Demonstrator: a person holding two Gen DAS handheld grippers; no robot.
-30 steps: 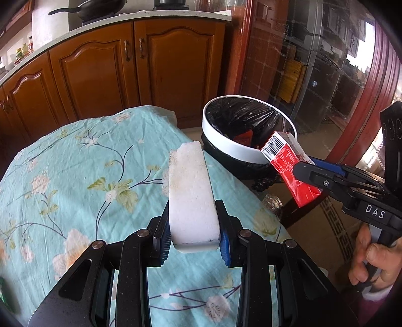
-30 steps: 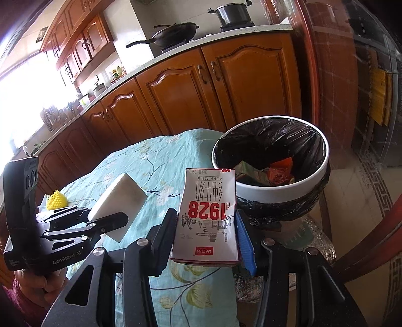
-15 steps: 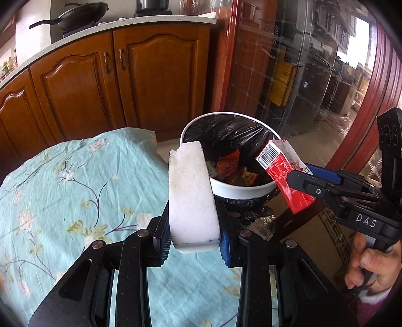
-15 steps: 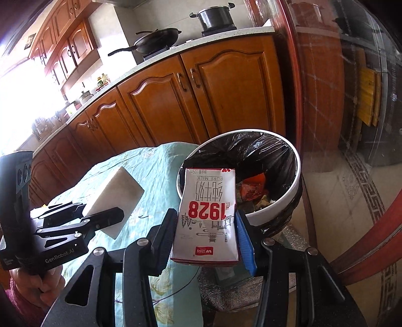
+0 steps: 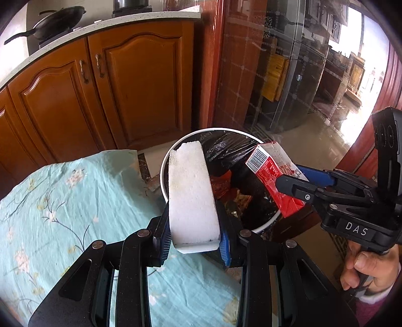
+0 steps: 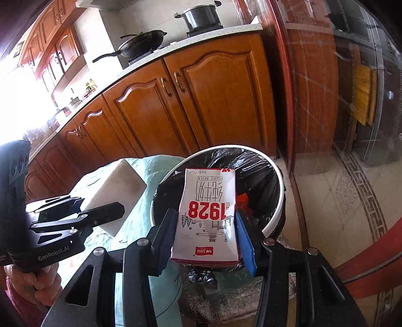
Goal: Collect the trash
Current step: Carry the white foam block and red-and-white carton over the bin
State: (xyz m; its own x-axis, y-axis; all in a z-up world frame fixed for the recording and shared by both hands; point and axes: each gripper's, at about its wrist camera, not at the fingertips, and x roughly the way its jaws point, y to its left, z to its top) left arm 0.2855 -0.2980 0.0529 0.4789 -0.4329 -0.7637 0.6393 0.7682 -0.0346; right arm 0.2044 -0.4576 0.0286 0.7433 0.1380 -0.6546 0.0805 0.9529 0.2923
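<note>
My left gripper (image 5: 194, 245) is shut on a white foam block (image 5: 191, 198), whose far end reaches over the near rim of the white trash bin (image 5: 164, 161) lined with a black bag. My right gripper (image 6: 206, 247) is shut on a red-and-white milk carton (image 6: 207, 213) that hangs over the bin's (image 6: 280, 201) open mouth. In the left wrist view the right gripper (image 5: 292, 181) shows at the right with the carton (image 5: 272, 176). The right wrist view shows the left gripper (image 6: 100, 208) and the foam block (image 6: 118, 186) at the left. Red and orange wrappers (image 5: 226, 188) lie inside the bin.
A table with a teal floral cloth (image 5: 62, 213) ends just short of the bin. Brown wooden cabinets (image 5: 113, 88) run behind, with a black pan (image 6: 143, 45) and a pot (image 6: 201, 17) on the counter. A glass door (image 5: 301, 75) stands at the right. A hand (image 5: 369, 264) grips the right handle.
Both grippers have moved toward the bin with their loads. The bin now sits directly beneath the foam block's tip and the carton, and less of the table shows.
</note>
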